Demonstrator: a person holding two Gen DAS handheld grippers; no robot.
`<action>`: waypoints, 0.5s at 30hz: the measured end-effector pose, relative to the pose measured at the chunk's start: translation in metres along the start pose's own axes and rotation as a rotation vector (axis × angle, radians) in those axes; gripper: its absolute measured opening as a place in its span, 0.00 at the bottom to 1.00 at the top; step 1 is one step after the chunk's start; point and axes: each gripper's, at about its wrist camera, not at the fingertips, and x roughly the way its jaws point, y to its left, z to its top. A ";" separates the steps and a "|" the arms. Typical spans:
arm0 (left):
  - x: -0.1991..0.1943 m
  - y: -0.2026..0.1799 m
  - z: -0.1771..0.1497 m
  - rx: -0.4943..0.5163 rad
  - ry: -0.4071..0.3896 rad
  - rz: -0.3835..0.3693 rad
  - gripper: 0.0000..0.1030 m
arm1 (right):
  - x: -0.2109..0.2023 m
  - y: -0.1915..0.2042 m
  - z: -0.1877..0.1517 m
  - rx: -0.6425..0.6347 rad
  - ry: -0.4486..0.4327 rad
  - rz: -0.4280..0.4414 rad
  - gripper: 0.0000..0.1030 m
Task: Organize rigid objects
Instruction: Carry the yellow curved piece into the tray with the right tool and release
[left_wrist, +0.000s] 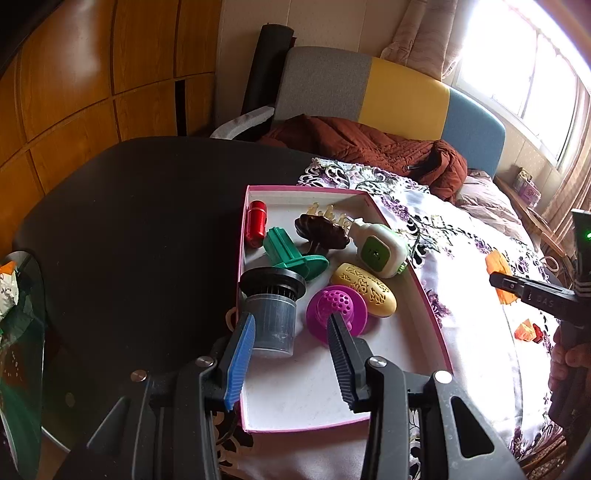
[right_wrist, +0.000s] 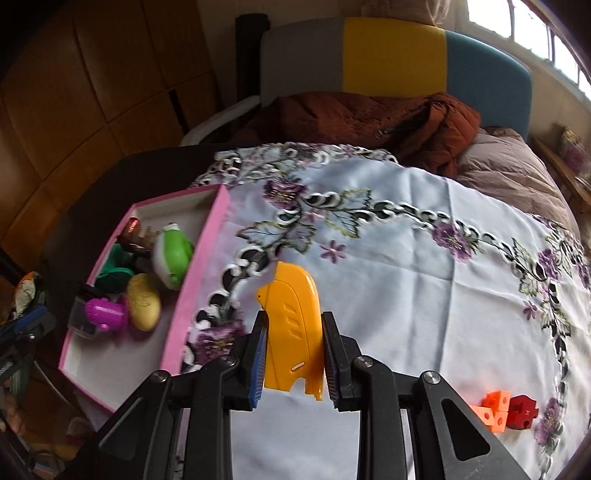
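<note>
Inside one pink box (left_wrist: 334, 194) lie eight objects; right gripper (right_wrist: 294, 343) clamps one yellow shell (right_wrist: 293, 325), left gripper (left_wrist: 291, 332) gapes empty, two cube clusters (right_wrist: 504, 408) outside.

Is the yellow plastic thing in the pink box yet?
Not yet. The yellow plastic piece is clamped in the right gripper, over the flowered cloth, outside the pink box.

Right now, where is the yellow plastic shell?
In the right wrist view, the yellow plastic shell is clamped in the right gripper, above the floral cloth, right of the pink box.
</note>
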 end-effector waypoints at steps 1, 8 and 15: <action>0.000 0.000 0.000 -0.002 0.001 0.001 0.39 | -0.003 0.009 0.002 -0.008 -0.006 0.025 0.26; 0.001 0.006 -0.002 -0.014 0.004 0.001 0.39 | -0.010 0.081 -0.003 -0.127 0.012 0.197 0.26; 0.004 0.014 -0.004 -0.034 0.011 0.008 0.39 | 0.016 0.126 -0.022 -0.207 0.116 0.260 0.26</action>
